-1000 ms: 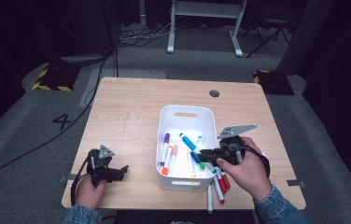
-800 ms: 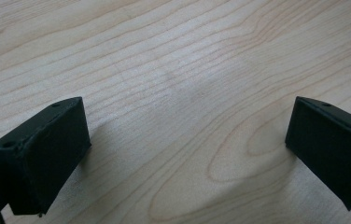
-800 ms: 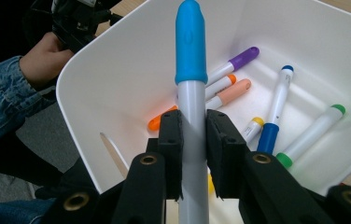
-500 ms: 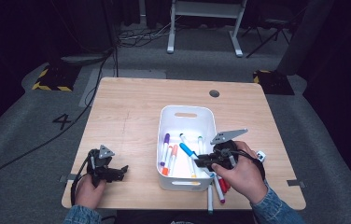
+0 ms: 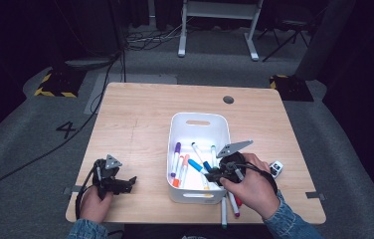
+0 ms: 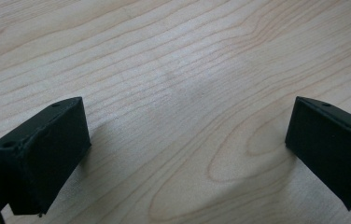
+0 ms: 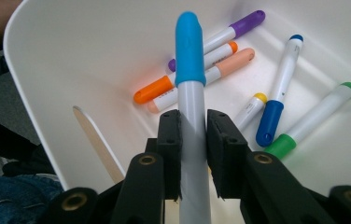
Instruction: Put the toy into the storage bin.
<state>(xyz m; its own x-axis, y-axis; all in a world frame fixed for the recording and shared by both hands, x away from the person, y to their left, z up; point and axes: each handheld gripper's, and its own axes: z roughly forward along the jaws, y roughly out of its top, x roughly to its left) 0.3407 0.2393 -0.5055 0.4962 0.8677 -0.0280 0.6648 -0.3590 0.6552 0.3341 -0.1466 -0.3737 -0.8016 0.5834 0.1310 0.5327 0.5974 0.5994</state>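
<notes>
My right gripper (image 7: 193,123) is shut on a white marker with a light-blue cap (image 7: 190,51), pads pressed on its barrel. Its jaws have just been opening slightly, and the marker is still between them. In the high view the right gripper (image 5: 214,174) reaches over the near right part of the white bin (image 5: 197,118), and the held marker (image 5: 195,166) points into it. Several markers lie on the bin's floor: purple (image 7: 239,25), orange (image 7: 164,86), blue (image 7: 271,119), green (image 7: 318,116). My left gripper (image 5: 125,183) rests on the table at near left, open, with bare wood between its jaws (image 6: 187,121).
Loose markers (image 5: 225,209) lie on the wooden table (image 5: 135,119) by the bin's near right corner, under the right hand. A small white object (image 5: 276,168) sits to the right of that hand. A cable hole (image 5: 228,99) is at the far side.
The right gripper has carried the light-blue marker leftward from the bin's right rim to over the bin's inside. The left gripper has stayed put.
</notes>
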